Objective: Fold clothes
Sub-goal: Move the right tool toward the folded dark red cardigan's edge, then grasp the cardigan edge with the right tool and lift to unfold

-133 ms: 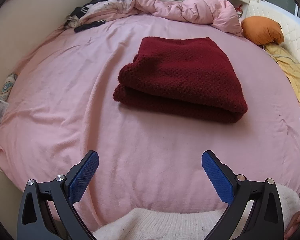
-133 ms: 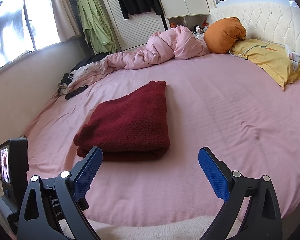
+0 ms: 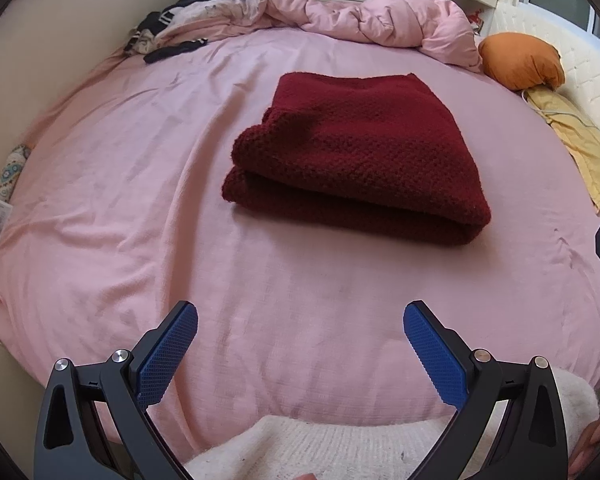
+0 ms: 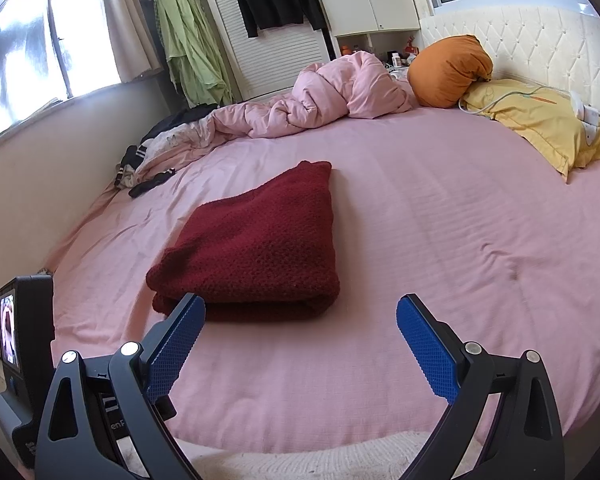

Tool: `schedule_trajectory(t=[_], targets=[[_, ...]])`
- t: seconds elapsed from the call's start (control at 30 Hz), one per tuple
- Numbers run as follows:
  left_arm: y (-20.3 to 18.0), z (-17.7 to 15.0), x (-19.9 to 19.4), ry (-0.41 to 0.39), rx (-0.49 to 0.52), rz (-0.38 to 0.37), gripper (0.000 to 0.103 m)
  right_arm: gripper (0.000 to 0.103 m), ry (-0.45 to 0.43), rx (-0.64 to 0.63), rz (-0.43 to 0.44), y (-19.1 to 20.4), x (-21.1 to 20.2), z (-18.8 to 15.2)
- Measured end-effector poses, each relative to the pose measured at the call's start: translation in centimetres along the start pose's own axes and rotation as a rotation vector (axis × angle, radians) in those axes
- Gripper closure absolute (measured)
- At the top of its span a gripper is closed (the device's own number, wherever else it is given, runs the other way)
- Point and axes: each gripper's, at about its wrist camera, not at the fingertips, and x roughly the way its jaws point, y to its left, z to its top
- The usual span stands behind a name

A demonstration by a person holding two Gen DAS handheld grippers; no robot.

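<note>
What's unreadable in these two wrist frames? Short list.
- Dark red folded knit garment: near-left corner hidden behind a right tongs finger, right wrist view.
- Right tongs in left wrist view: cut off by the right edge; only a dark sliver.
- Small items on the white shelf: too small, right wrist view.
- Garment type: hidden by folding.

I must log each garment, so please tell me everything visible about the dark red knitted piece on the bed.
The dark red knitted garment has a coarse, bumpy weave. It lies folded into a thick, roughly rectangular bundle of stacked layers, with its rounded fold edge facing the cameras. It rests flat on the pink bedsheet, mid-bed. Neither gripper touches it.
</note>
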Motion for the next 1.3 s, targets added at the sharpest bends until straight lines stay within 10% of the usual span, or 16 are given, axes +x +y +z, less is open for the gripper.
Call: schedule_trajectory(t=[0.27, 0.6, 0.9, 1.17, 1.3], targets=[[1.1, -0.4, 0.0, 0.011, -0.082, -0.100, 0.000, 0.006, 0.010, -0.012, -0.003, 0.0, 0.0, 0.0], [7.6, -3.2, 2.9, 0.130, -0.487, -0.525, 0.001, 0.006, 0.081, -0.175, 0.134, 1.6, 1.7, 2.9], [10.8, -6.4, -1.0, -0.177, -0.698, -0.428, 0.002, 0.006, 0.424, -0.683, 0.257, 12.5, 14.0, 5.3], [12.9, -7.7, -1.0, -0.241, -0.786, -0.443, 0.002, 0.006, 0.430, -0.794, 0.247, 18.7, 21.4, 0.8], [13.7, -8.0, -0.7, -0.253, -0.813, -0.460, 0.002, 0.058, 0.377, -0.715, 0.134, 17.9, 24.0, 0.9]])
